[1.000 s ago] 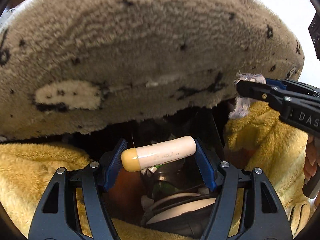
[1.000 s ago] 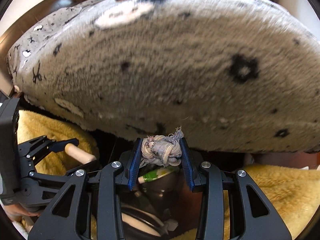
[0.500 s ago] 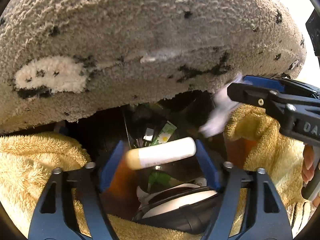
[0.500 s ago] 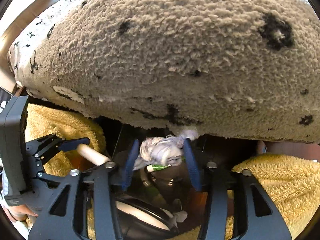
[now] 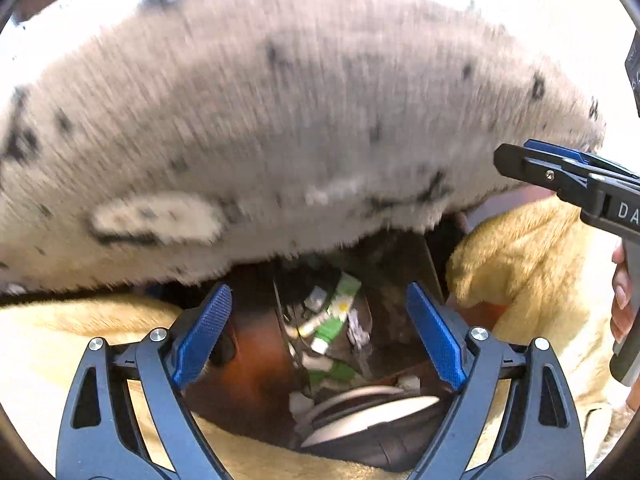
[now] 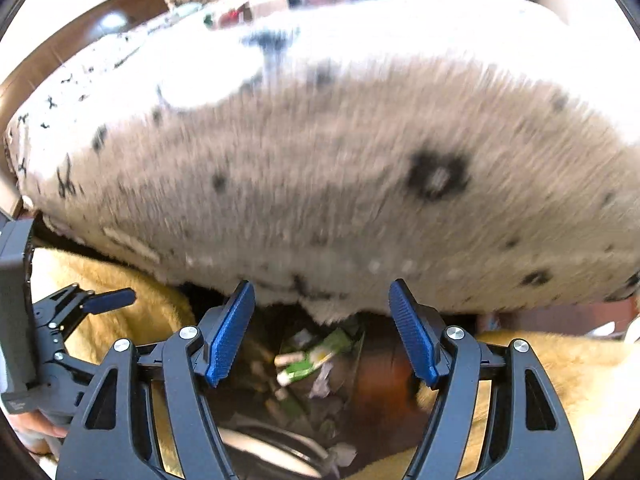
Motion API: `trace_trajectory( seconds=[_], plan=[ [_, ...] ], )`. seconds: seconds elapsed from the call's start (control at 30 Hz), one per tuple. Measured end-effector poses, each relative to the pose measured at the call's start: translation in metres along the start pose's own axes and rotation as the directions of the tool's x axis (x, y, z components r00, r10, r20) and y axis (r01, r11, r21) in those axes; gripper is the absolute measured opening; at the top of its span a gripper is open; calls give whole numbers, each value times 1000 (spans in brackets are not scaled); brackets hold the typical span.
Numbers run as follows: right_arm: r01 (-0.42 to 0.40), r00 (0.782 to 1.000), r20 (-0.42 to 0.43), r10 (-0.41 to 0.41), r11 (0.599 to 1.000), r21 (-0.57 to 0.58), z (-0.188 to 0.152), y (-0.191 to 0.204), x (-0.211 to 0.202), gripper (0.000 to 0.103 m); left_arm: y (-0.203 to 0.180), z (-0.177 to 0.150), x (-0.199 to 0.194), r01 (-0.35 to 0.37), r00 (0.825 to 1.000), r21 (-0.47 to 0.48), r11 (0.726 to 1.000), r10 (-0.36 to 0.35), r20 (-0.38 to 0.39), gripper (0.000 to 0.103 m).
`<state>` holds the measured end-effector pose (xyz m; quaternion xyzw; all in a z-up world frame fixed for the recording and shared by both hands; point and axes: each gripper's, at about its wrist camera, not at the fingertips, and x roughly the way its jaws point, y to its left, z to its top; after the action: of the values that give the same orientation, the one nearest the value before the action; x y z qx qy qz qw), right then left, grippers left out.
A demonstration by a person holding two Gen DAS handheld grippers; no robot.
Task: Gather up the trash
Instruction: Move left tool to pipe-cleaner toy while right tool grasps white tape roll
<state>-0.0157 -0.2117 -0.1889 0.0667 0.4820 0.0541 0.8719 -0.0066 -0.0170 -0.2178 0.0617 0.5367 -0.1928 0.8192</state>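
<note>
both grippers let go over the bin

a second ago the left gripper was clamped on a cream, yellow-capped tube and the right gripper on a knotted rag; now both sets of jaws stand wide apart and empty. the right gripper also shows side-on at the edge of the left view, with nothing between its tips. below them the dark trash bin sits in the gap between the spotted grey blanket and the yellow fleece. green-and-white wrappers and pale scraps lie inside; the tube and rag likely lie among them, though blur hides which is which. this drop looks done, so both hands are free for more trash.
</note>
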Motion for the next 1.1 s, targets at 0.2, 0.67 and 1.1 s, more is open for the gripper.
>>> trace_trajectory(
  seconds=[0.2,0.67,1.1],
  plan=[
    [27,988,153,-22,999,-31,41,2,-39,72,10,39,-52,-65,985,15,998,62,163,85],
    [-25,975,219,41,997,-73,147,19,-9,72,46,126,-55,-198,942,-54,979,205,267,95],
    [-9,985,168,31,992,-127,187,39,51,33,56,158,-45,-190,944,-52,980,197,266,95]
  ],
)
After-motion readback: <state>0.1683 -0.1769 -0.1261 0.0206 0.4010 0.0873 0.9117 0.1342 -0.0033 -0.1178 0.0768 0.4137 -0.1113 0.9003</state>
